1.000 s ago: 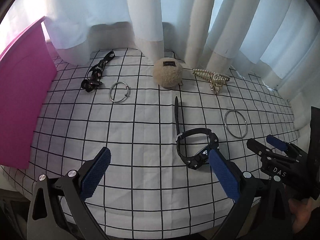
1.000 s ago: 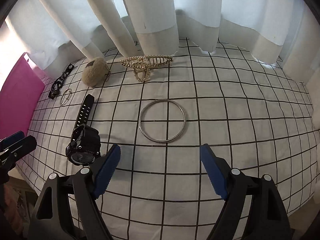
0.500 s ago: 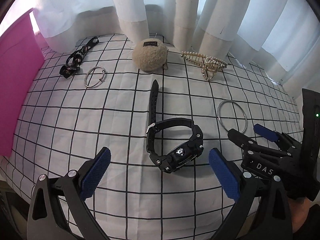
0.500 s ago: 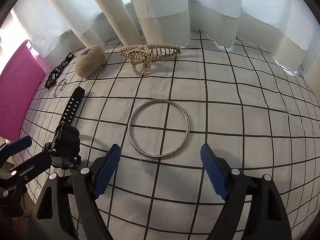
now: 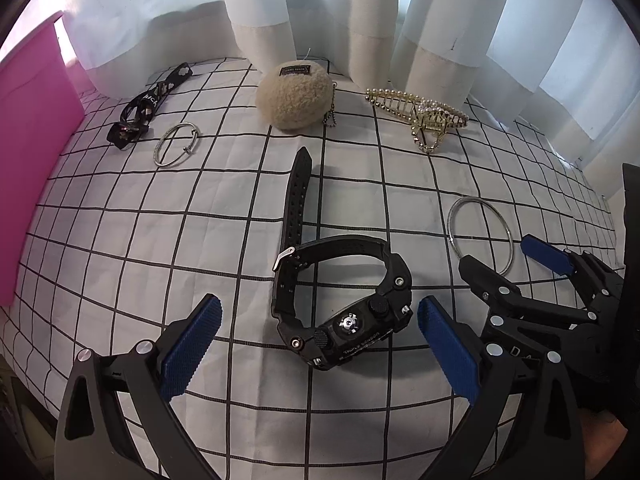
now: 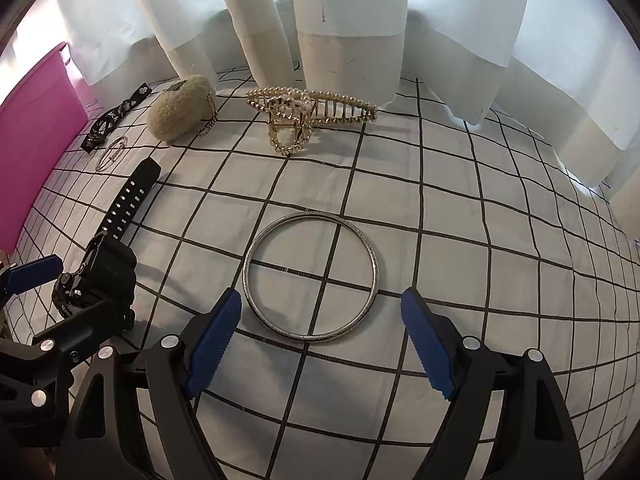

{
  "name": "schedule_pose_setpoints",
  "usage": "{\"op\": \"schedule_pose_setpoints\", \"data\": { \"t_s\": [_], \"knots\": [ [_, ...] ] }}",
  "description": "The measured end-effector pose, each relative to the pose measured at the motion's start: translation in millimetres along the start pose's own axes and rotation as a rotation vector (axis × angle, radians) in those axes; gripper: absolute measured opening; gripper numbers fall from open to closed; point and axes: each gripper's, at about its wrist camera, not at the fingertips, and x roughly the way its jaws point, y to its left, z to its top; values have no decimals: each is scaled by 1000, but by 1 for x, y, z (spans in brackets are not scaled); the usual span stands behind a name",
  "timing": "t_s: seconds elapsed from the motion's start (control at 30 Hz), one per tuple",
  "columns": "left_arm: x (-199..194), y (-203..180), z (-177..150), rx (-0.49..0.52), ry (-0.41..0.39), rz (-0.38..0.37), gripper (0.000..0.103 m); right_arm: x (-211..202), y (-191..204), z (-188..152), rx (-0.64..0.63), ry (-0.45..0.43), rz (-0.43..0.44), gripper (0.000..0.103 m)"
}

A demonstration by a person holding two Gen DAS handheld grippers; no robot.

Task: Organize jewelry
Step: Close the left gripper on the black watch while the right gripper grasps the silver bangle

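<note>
A white cloth with a black grid (image 5: 120,248) covers the surface, and the jewelry lies spread across it. The left gripper (image 5: 320,344) hangs low over the cloth with its blue-padded fingers spread wide, holding nothing; the chunky black digital wristwatch (image 5: 340,300) lies between them, its case just ahead of the pads and its long perforated strap running away toward the curtain. The right gripper (image 6: 320,340) is likewise spread and empty, with the large plain silver bangle (image 6: 311,276) lying flat between and just beyond its fingertips. The two tools sit close side by side, each showing at the edge of the other's view. Farther back, near the white pleated curtain (image 5: 360,20), rest a fuzzy beige pouch with a small ball chain (image 5: 296,98), a gold pearl-studded hair claw (image 5: 420,114), a thin hinged silver bracelet (image 5: 176,150) and a black patterned strap (image 5: 146,106). A pink box (image 5: 32,152) stands at the cloth's left edge.
</note>
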Motion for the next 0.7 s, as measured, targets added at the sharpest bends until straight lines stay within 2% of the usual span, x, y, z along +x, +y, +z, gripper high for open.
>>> {"op": "schedule_pose_setpoints", "data": {
  "t_s": [0.23,0.47,0.7],
  "knots": [
    [12,0,-1,-1,4,24,96,5,-1,4,-34,-13,-16,80],
    [21,-1,-2,0,10,8,97,9,-7,10,-38,-20,-15,85],
    [27,-3,1,7,-12,31,97,15,-11,19,-48,-22,-13,88]
  ]
}}
